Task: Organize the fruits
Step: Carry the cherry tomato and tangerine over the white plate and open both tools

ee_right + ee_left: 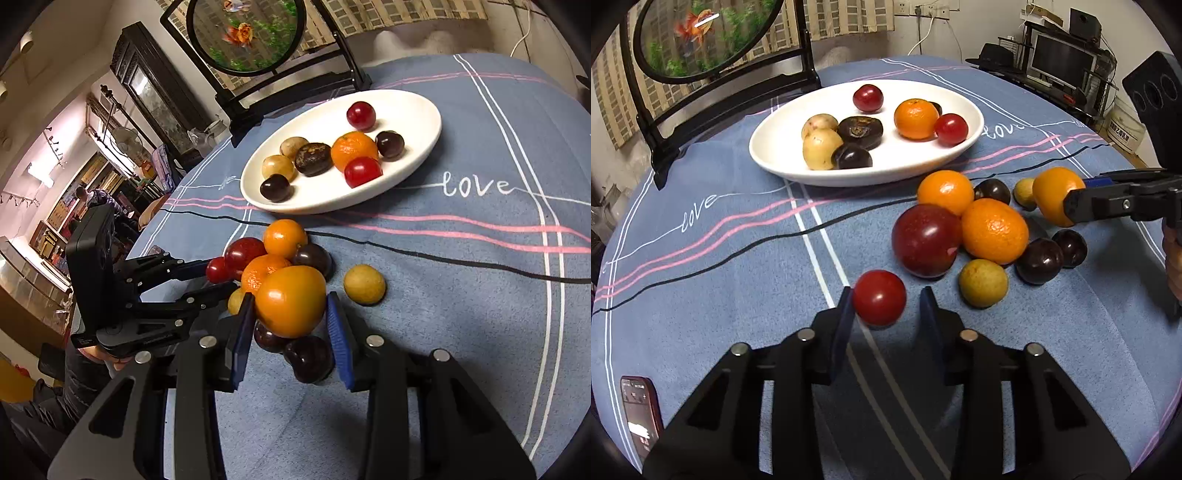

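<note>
A small red fruit [879, 297] was seen between the pads of the left claw [886, 306], at the near edge of the loose heap on the blue-clothed counter [720, 258]. The left pad was touching the fruit's side, while a narrow gap remained at the right pad, so the claw was not yet clamped on it. The fruit was nearly round, and no long axis or pointing end could be made out. In the right wrist view the right claw [290, 317] was found clenched on an orange fruit [291, 301], both blue pads being pressed against its flanks; its stem end could not be seen, and it appeared only slightly wider than tall. Two dark plums [308, 358] were lying just under and in front of that orange. The heap behind was made up of two more oranges, a large red plum [926, 240], dark plums and small yellow-green fruits, several touching one another. Further back, an oval white plate [775, 162] was set with its long axis running across the left view, and red, dark, pale and orange fruits were held in it. A round framed goldfish picture [701, 33] was standing beyond the plate, and a phone [641, 413] was lying at the near left edge.
</note>
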Demonstrator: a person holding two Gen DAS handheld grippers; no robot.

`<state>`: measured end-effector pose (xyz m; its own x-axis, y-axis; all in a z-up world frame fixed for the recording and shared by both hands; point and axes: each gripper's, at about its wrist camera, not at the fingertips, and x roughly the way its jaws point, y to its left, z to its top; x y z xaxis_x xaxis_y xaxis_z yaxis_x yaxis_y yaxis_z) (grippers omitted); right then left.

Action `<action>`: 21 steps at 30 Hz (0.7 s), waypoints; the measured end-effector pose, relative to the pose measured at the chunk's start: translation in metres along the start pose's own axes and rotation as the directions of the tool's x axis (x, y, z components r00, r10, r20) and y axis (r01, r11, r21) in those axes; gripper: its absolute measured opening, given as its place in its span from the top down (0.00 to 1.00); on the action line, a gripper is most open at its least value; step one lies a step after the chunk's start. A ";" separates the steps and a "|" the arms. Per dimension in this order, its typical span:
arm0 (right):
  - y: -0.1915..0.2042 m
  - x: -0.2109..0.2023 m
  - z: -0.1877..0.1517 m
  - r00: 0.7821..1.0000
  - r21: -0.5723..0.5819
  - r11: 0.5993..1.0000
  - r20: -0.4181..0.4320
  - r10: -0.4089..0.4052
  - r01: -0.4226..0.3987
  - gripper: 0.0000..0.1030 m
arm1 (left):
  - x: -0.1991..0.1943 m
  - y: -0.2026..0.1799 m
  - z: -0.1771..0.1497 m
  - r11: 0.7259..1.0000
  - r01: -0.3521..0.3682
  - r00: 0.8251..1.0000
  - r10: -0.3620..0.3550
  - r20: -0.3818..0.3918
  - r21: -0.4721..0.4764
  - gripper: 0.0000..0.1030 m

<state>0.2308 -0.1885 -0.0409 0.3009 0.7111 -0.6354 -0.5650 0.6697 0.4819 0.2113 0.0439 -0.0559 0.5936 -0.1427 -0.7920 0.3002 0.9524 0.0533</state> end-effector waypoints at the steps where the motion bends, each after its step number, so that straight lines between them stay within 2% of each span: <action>1: 0.001 0.000 0.000 1.000 -0.008 1.000 0.003 -0.005 0.005 0.62 | 0.000 0.001 0.000 1.000 0.000 1.000 0.000 -0.001 -0.004 0.69; 4: 0.002 0.001 -0.002 1.000 -0.022 1.000 0.001 -0.018 0.018 0.62 | 0.002 0.006 0.001 1.000 0.008 1.000 -0.008 -0.005 -0.028 0.72; 11: 0.003 0.001 -0.003 1.000 -0.038 0.999 0.003 -0.029 0.029 0.62 | -0.003 0.004 0.002 1.000 0.004 1.000 -0.004 0.000 -0.019 0.73; 17: 0.008 0.000 0.007 0.997 -0.085 0.995 0.047 -0.057 0.061 0.62 | -0.029 0.007 0.013 0.997 0.039 0.995 -0.033 0.096 -0.065 0.73; 21: 0.005 0.003 0.034 0.988 -0.083 0.991 0.124 -0.092 0.102 0.62 | -0.029 0.007 0.046 0.994 0.039 0.991 -0.025 0.134 -0.106 0.73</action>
<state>0.2546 -0.1757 -0.0200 0.4440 0.6677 -0.5975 -0.5927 0.7190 0.3630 0.2304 0.0426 -0.0044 0.6806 -0.2013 -0.7044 0.2423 0.9692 -0.0429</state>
